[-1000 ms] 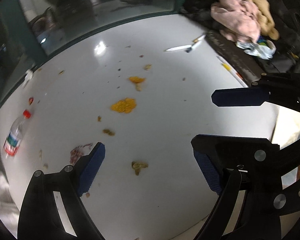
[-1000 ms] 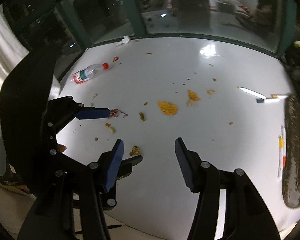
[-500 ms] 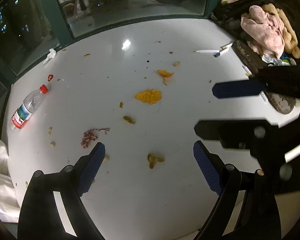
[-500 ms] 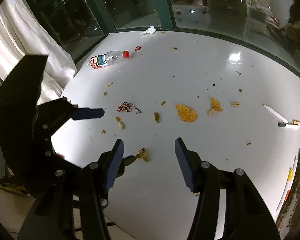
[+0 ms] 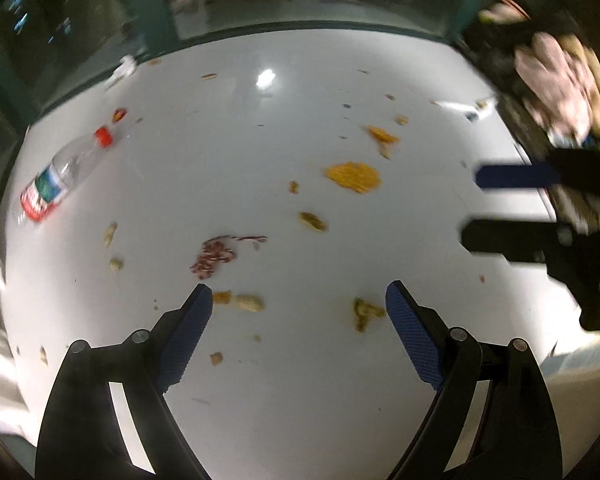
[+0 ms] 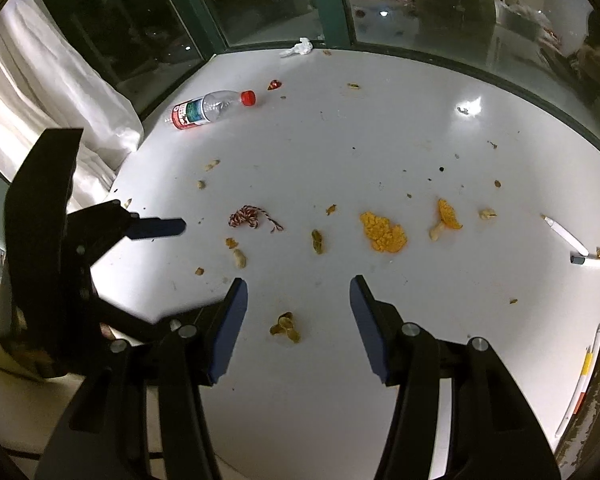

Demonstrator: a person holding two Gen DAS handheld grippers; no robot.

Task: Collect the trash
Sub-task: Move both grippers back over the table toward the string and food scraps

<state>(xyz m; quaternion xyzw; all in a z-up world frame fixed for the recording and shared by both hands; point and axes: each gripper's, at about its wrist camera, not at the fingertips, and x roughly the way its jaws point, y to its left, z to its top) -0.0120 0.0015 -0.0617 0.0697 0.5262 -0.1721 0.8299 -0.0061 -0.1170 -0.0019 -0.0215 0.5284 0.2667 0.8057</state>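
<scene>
Trash lies scattered on a white table (image 6: 380, 128): a plastic bottle (image 6: 210, 109) with a red cap at far left, a red-white string (image 6: 249, 217), orange peel pieces (image 6: 383, 232), peanut shells (image 6: 286, 327) and a crumpled tissue (image 6: 298, 48). My right gripper (image 6: 298, 294) is open and empty, above the table just behind the nearest shells. My left gripper (image 5: 299, 302) is open and empty; the string (image 5: 214, 254) and shells (image 5: 366, 312) lie just ahead of it, the bottle (image 5: 60, 176) far left.
Pens (image 6: 566, 236) lie at the right of the table. A pile of cloths (image 5: 556, 76) sits at far right. A white curtain (image 6: 40, 92) hangs on the left. Glass windows border the table's far edge.
Both grippers have swung to the left, so the bottle and string now sit nearer the middle of each view. Both stay open and empty.
</scene>
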